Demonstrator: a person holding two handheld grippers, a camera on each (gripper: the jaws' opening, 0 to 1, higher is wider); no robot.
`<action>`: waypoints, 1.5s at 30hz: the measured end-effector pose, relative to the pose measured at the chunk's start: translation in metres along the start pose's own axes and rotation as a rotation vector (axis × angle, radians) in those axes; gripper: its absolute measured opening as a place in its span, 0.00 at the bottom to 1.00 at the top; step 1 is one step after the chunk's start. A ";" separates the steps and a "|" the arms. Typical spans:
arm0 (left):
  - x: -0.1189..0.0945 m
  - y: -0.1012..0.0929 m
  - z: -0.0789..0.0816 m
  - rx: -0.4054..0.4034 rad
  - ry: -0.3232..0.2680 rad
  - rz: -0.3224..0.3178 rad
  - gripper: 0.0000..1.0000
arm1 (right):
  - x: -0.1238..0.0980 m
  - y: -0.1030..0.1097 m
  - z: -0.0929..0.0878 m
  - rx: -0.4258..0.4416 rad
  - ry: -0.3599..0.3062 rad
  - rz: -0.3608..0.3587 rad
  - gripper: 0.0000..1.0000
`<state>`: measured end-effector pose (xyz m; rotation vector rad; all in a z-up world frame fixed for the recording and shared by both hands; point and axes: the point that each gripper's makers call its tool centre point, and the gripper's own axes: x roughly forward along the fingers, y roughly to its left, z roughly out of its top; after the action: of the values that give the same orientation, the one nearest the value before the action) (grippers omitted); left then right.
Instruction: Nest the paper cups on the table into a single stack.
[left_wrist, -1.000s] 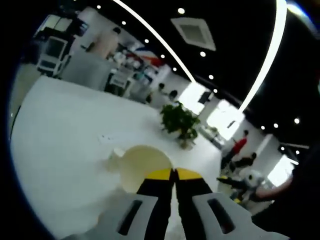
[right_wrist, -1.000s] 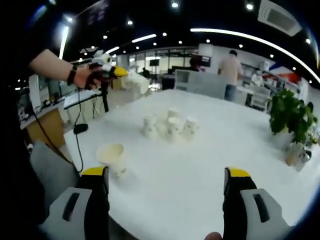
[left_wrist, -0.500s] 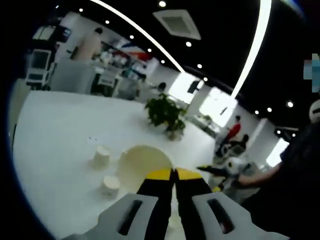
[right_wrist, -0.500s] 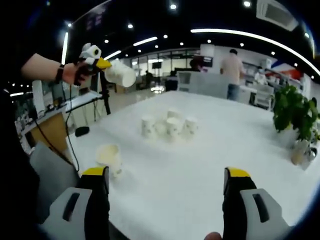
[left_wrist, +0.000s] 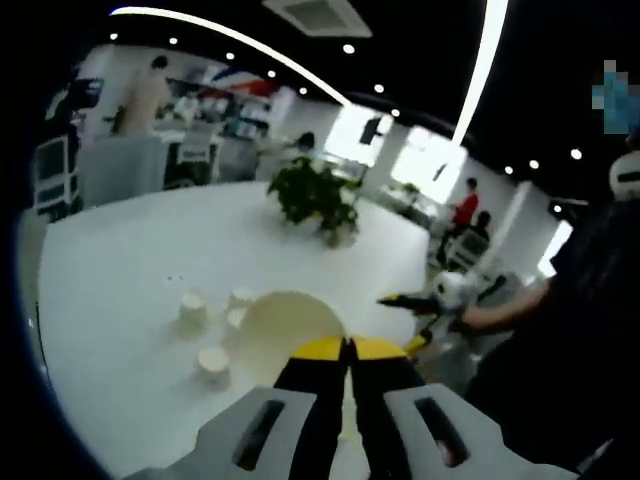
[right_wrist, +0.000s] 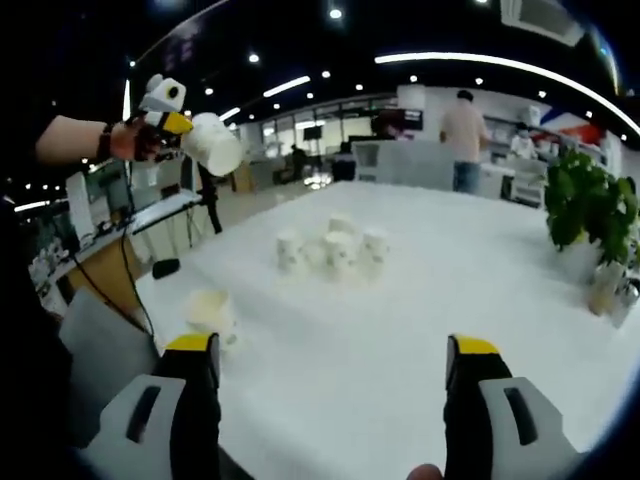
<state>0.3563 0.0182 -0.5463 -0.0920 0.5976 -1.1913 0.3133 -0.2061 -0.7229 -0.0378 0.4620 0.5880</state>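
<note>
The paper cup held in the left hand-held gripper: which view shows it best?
The right gripper view: the held paper cup shows whole from the side, raised above the table in the left hand-held gripper. The left gripper view shows just its open mouth, partly hidden behind the closed jaws.

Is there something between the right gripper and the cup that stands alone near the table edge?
Nothing visible. The right gripper is open above bare white table, and the lone paper cup stands just beyond its left jaw, apart from the cluster of cups.

- White table (right_wrist: 420, 330) carries a cluster of paper cups (right_wrist: 330, 250)
- Lone cup (right_wrist: 207, 312) near its edge
- Potted plant (right_wrist: 590, 215) at the side
</note>
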 end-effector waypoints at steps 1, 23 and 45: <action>0.001 -0.002 -0.001 -0.005 0.008 0.004 0.00 | 0.000 0.000 0.000 0.000 0.000 0.001 0.91; 0.029 -0.037 -0.034 0.142 0.218 0.059 0.00 | 0.001 -0.018 -0.001 0.005 -0.018 0.046 0.91; 0.056 -0.043 -0.096 0.315 0.442 0.040 0.00 | -0.002 -0.029 -0.008 0.040 -0.021 0.043 0.91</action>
<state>0.2866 -0.0256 -0.6332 0.4596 0.7826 -1.2607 0.3241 -0.2322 -0.7323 0.0165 0.4545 0.6203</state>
